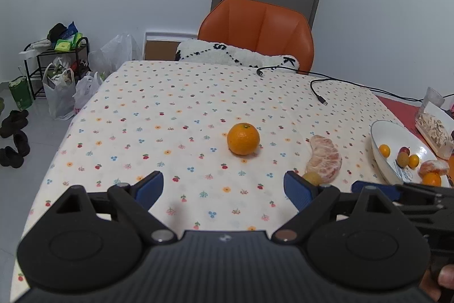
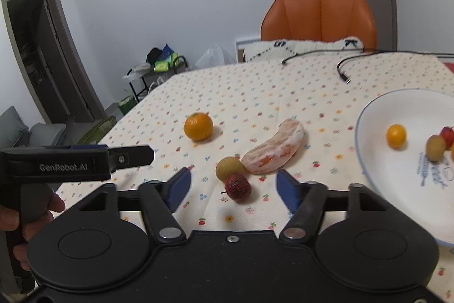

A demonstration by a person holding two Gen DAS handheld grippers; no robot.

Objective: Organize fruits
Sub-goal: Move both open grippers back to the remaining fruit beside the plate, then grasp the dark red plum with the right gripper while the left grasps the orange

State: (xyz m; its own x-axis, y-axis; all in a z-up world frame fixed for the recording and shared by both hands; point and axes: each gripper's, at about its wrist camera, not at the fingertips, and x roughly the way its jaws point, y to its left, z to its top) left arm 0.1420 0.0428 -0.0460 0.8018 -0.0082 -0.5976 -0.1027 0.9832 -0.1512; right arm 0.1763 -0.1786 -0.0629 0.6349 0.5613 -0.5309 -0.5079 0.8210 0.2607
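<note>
Lying between the parted blue pads of the right claw [image 2: 231, 185], low centre of the right wrist view, a small wrinkled red fruit [image 2: 237, 187] touches neither pad; a round yellow-green fruit [image 2: 228, 167] sits against it. The left claw [image 1: 224, 189] gapes empty over the flower-printed desk [image 1: 170, 110], the round orange [image 1: 243, 139] beyond it. The white ceramic bowl [image 2: 377, 161] holds small fruits at right.

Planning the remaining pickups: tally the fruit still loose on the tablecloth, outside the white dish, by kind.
Whole orange: 1
Peeled citrus piece: 1
Small yellow-green fruit: 1
Small red fruit: 1
Total: 4
</note>
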